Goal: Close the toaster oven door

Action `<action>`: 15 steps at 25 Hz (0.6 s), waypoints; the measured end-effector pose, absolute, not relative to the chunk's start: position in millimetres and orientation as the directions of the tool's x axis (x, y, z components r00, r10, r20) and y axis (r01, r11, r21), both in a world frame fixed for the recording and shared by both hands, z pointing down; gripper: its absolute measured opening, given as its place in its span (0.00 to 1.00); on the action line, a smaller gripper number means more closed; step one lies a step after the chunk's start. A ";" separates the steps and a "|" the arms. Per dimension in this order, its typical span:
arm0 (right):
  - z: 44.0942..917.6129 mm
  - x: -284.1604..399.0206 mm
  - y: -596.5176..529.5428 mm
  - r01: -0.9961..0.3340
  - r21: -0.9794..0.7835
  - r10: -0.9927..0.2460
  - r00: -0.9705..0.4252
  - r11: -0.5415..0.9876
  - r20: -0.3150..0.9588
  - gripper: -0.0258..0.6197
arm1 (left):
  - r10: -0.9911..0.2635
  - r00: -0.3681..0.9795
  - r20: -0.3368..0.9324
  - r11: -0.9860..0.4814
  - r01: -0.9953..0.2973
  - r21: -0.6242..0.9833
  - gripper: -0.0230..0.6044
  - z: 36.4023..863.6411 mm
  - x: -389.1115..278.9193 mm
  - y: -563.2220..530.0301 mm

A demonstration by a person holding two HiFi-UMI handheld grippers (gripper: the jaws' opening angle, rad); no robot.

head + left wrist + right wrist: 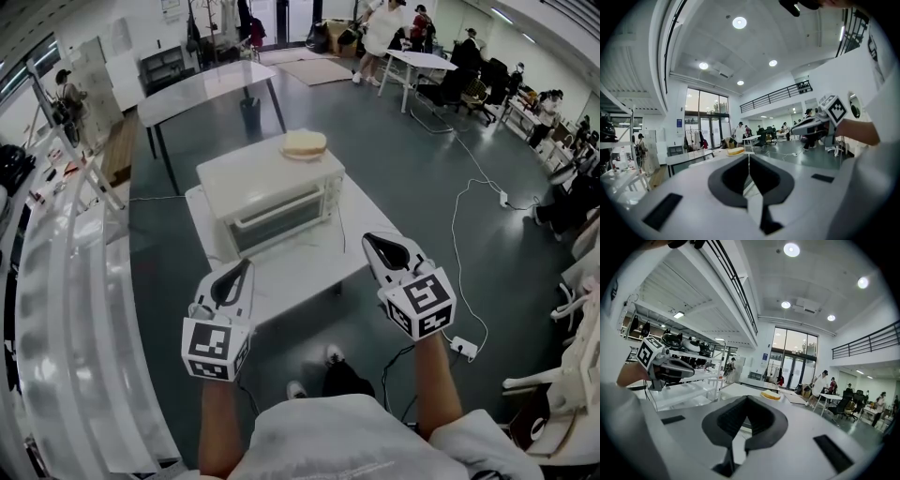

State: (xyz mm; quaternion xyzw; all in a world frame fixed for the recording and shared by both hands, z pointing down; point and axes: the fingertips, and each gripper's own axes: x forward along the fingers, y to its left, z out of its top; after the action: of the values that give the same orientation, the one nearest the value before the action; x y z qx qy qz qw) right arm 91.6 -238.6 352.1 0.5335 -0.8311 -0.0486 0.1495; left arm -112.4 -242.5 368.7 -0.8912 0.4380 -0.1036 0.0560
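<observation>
1 white shelving rack point(66, 309) runs down the left, cut off by the edge. Behind stands a grey table point(202, 89); nearer, a low white table point(309, 262) bears the toaster oven point(272, 183), door upright against its front, bread point(304, 143) on top. Left gripper point(247, 263) and right gripper point(367, 240) hover near the table's front edge, both with jaws pressed together, empty. Behind the dark door glass nothing can be made out

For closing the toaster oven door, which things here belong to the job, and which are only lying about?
Job: toaster oven, its door, left gripper, right gripper.
Lying about: bread on the oven's top, power strip on the floor.
</observation>
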 end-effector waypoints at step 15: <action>351.5 88.0 -242.4 -0.870 0.243 -0.900 -0.389 0.429 0.197 0.06 | -0.779 0.606 0.162 -0.627 -0.759 -0.176 0.07 375.3 -111.5 -246.5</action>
State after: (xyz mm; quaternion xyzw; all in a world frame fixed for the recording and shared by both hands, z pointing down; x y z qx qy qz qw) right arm 88.0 -242.4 351.5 0.5318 -0.8319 -0.0500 0.1501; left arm -111.5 -246.5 375.3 -0.8949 0.4298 -0.1119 0.0443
